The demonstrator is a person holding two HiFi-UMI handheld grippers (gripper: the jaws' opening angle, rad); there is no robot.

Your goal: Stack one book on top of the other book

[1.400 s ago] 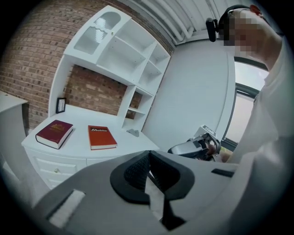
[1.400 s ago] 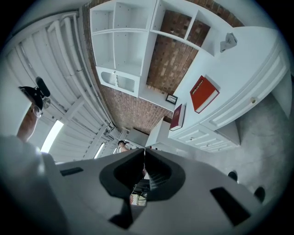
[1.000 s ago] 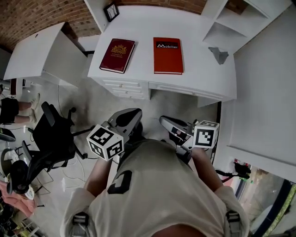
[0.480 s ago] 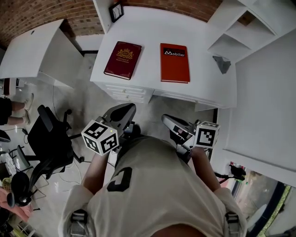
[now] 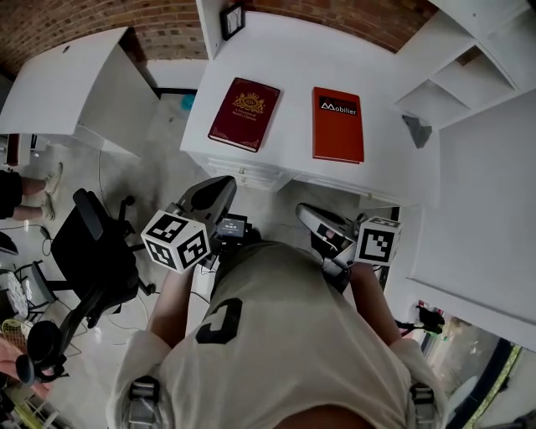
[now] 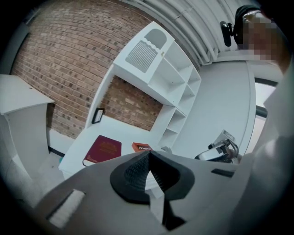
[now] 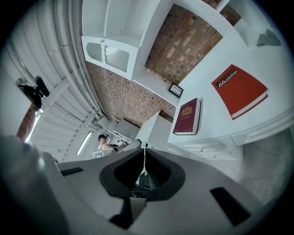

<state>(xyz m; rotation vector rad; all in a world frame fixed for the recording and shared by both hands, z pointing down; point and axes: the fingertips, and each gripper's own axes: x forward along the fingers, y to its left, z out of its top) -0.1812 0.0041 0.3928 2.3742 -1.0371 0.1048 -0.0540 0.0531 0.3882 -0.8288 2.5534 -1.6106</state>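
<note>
1. Left gripper (image 5: 223, 184): held in front of the person's waist, left of the body and over the floor. It points toward the desk (image 5: 293, 59) and tilts slightly down. Its marker cube sits near the hand.
2. Left claw: the left gripper view shows the two jaws pressed together with nothing between them.
3. Right gripper (image 5: 303, 210): held at the same level on the person's right, also aimed at the desk and short of its front edge.
4. Right claw: the right gripper view shows the jaws closed to a thin seam, holding nothing.
5. Books, two in all: a maroon book (image 5: 244, 114) with a gold emblem on the left and a red book (image 5: 338, 124) with white lettering on the right. Both lie flat on the desk, side by side with a gap between them. Neither is on top of the other, and both are well apart from the grippers.
6. Other items, one of each: a picture frame (image 5: 232, 18) at the back of the desk and a black office chair (image 5: 92, 251) on the floor to the left.
</note>
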